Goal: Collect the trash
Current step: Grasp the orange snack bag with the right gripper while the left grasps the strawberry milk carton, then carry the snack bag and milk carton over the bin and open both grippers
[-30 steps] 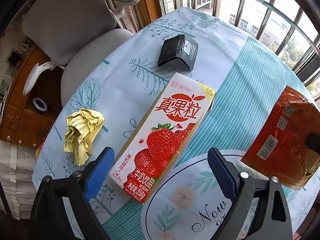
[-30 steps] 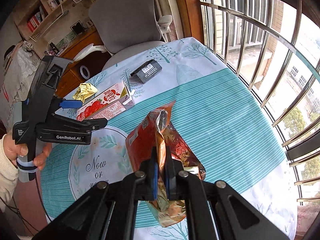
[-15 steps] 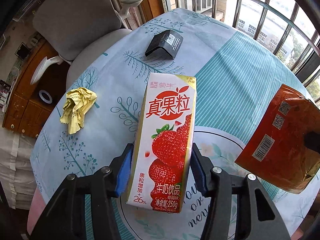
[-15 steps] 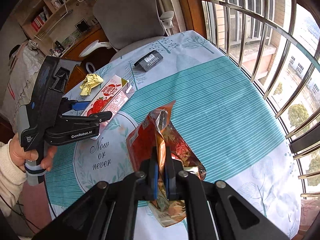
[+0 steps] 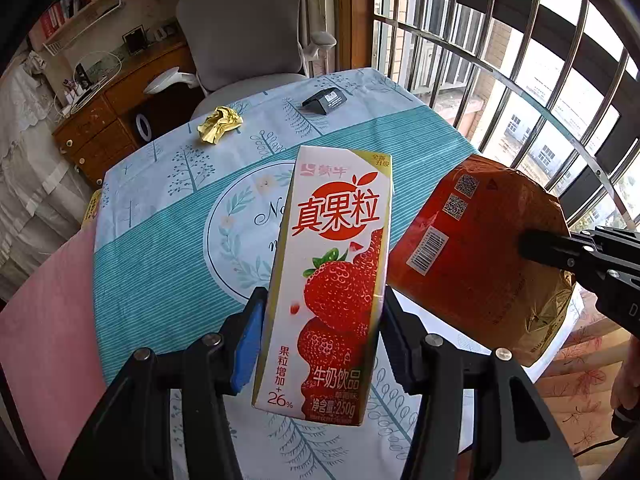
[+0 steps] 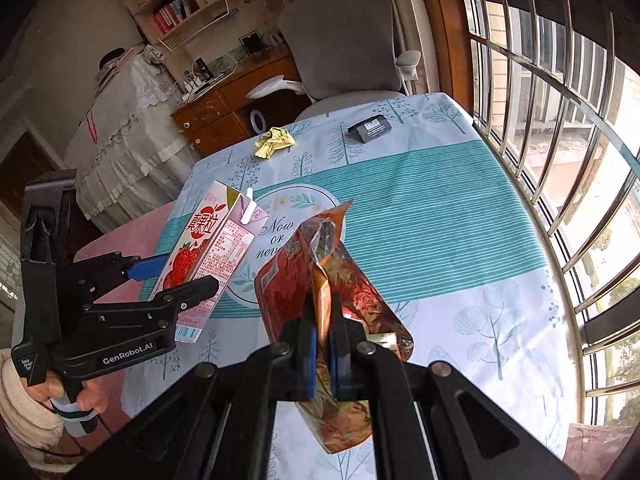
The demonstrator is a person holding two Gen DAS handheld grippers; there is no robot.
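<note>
My left gripper (image 5: 320, 320) is shut on a strawberry milk carton (image 5: 332, 280) and holds it in the air above the table; it also shows in the right wrist view (image 6: 208, 252). My right gripper (image 6: 322, 320) is shut on a red-orange foil snack bag (image 6: 332, 300) held above the table, to the right of the carton in the left wrist view (image 5: 476, 256). A crumpled yellow paper (image 5: 219, 123) and a small black box (image 5: 325, 100) lie at the table's far end.
The round table (image 5: 160, 248) has a teal and white tree-print cloth. A grey office chair (image 5: 244, 36) stands behind it, beside a wooden desk (image 5: 116, 120). Barred windows (image 5: 520, 80) run along the right side.
My left gripper closed on the milk carton, lifted it off the table and pulled back toward the near edge. My right gripper kept holding the snack bag.
</note>
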